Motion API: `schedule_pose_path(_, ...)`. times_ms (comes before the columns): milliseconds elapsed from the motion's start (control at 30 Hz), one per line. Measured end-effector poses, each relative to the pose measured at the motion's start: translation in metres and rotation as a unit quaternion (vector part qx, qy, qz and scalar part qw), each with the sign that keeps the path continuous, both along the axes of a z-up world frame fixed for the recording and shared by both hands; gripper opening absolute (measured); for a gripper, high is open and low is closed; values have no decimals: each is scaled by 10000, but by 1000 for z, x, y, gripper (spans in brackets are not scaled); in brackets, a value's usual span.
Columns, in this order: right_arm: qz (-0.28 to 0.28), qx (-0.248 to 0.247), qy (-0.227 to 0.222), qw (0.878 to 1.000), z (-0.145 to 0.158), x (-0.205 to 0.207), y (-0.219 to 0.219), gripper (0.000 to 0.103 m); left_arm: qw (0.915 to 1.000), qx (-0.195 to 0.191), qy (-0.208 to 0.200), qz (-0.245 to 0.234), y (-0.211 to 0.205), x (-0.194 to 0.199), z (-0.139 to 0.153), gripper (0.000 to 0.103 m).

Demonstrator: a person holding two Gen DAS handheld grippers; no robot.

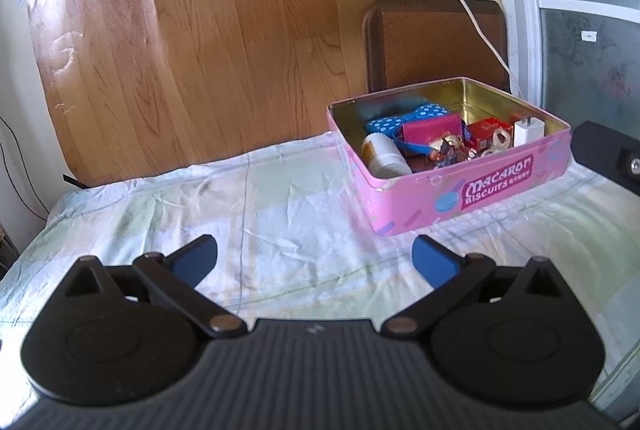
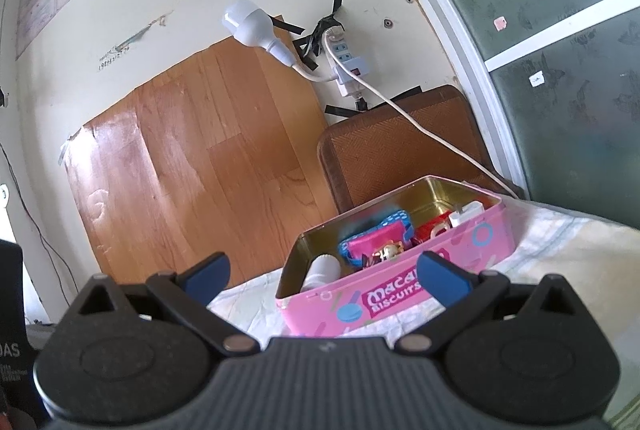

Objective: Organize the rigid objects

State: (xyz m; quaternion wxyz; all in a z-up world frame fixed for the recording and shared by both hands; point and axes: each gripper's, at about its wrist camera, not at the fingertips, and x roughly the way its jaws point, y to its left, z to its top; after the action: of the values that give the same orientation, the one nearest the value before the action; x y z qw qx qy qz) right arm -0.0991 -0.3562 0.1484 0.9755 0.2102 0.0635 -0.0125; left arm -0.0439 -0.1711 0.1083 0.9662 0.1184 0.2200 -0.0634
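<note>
Covering most of the lower scene, a pale checked bedsheet (image 1: pixel 280 198) spreads across the bed, with a wood-grain panel (image 1: pixel 208 30) fixed to the wall behind it and a brown woven mat (image 1: pixel 432 42) leaning in the corner beside a frosted window (image 1: pixel 592 14). On the sheet, toward the right and near that corner, sits the pink biscuit tin (image 1: pixel 472 190), lid off, its gold inside showing. Both grippers hang over the sheet on the near side of the tin and touch nothing: the left gripper (image 1: pixel 314 258) has its blue-padded fingers spread wide with only sheet between them, and the right gripper (image 2: pixel 322 276) is likewise spread wide, its right finger overlapping the tin's front wall in view. A white power strip (image 2: pixel 346 70) is taped to the wall above the mat, with a white bulb lamp (image 2: pixel 250 24) plugged in and a white cable (image 2: pixel 420 126) running down toward the tin. Inside the tin lie a white bottle (image 1: pixel 384 156) on its side at the front left, a blue dotted case (image 1: pixel 404 118) behind it, a pink pouch (image 1: pixel 432 132), a red box (image 1: pixel 486 134), a white charger (image 1: pixel 528 132) at the right wall, and a small shiny figure (image 1: pixel 446 150) in the middle.
</note>
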Motion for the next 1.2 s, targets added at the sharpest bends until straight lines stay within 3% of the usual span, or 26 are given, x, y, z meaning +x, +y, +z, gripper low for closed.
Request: schedule_pose_path(1200,-74,101,21,9999,-3,-2,0,103,9991,7,319,-278,-12,-1,-8,103)
